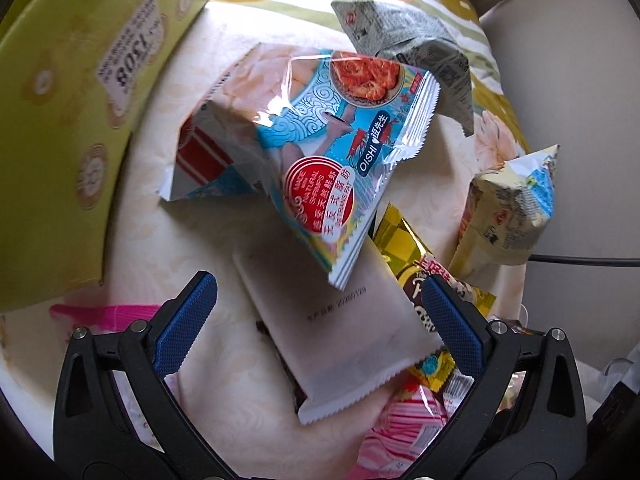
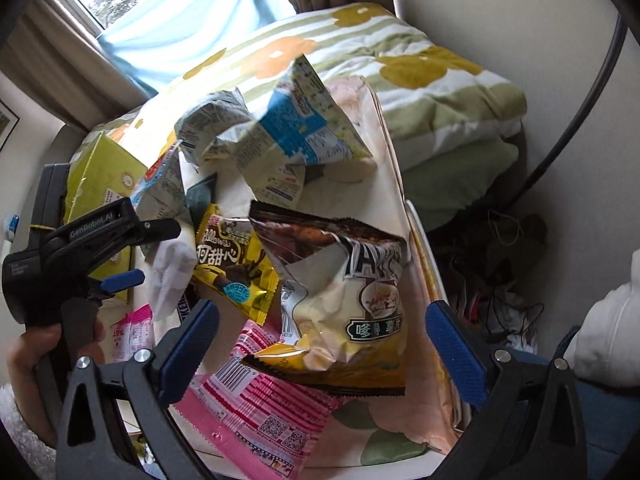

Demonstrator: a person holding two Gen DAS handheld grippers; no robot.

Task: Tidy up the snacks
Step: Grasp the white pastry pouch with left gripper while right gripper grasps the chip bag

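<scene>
The green box looms off to the left of the left gripper, whose fingers stand wide open and empty above the counter. Ahead of those fingers the blue shrimp-cracker bag tilts over a white wrapper, which lies right between them. Over on the right gripper, fingers also spread, holding nothing, with the crumpled chip bag sitting between them and the pink packet beneath its near edge. Just left of it lies the small yellow chocolate packet. Best play, I'd say: drop squarely over one bag's middle, pinch a flat seam, lift clear so neighbours don't drag along.
</scene>
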